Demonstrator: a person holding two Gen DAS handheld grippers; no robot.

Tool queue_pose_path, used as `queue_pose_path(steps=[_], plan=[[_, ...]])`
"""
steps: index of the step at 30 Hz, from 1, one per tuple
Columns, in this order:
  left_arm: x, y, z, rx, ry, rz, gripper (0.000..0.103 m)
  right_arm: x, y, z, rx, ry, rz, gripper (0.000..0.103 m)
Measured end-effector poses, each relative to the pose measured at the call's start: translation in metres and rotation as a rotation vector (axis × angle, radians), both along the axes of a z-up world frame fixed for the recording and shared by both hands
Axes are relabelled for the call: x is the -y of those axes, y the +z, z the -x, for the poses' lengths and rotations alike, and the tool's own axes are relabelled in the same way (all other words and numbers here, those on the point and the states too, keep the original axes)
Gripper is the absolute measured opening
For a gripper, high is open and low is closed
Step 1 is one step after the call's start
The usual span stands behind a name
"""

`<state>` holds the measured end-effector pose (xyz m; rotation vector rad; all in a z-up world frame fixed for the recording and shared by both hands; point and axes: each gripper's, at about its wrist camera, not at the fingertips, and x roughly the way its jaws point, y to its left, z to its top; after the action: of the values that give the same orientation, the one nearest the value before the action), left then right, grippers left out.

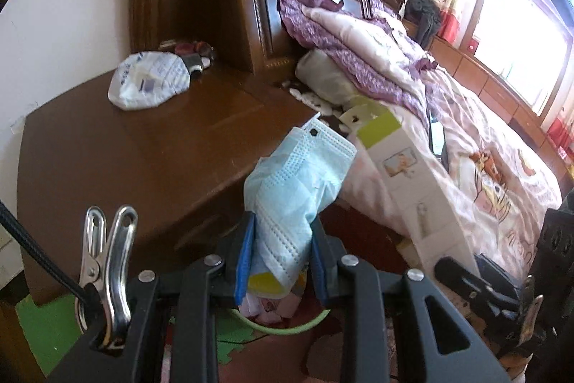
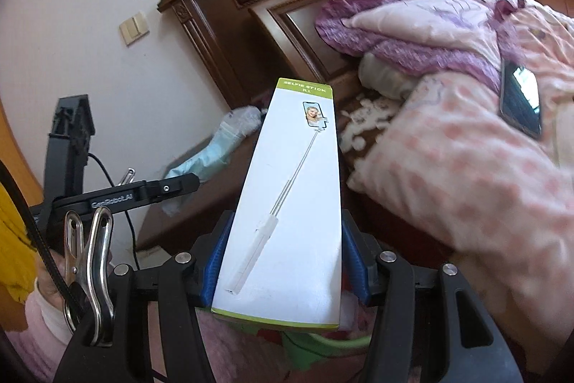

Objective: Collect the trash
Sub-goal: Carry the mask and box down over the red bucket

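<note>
My left gripper (image 1: 281, 239) is shut on a crumpled light blue face mask (image 1: 297, 182) and holds it above a green-rimmed bin (image 1: 287, 329) with trash inside. My right gripper (image 2: 283, 250) is shut on a long white selfie stick box (image 2: 290, 203) with green ends, held upright over the same green bin rim (image 2: 344, 343). The box also shows in the left wrist view (image 1: 412, 182), to the right of the mask. The mask and left gripper show in the right wrist view (image 2: 201, 160), to the left of the box.
A brown wooden nightstand (image 1: 143, 149) carries a white plastic bag (image 1: 150, 81) and small dark items at the back. The bed (image 1: 484, 167) with pink and purple bedding is on the right, with a phone (image 2: 520, 103) on it. White scraps (image 2: 358, 128) lie by the pillow.
</note>
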<state>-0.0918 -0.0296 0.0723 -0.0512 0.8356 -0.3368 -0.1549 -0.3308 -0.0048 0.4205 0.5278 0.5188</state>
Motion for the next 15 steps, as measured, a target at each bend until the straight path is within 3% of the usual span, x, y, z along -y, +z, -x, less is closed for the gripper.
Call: queue_pose_path(steps=[15], plan=[[0.019,-0.098,0.011,-0.160,0.000,-0.050,0.029,-0.016,-0.079,-0.020,-0.246,0.024,0.067,0.057]])
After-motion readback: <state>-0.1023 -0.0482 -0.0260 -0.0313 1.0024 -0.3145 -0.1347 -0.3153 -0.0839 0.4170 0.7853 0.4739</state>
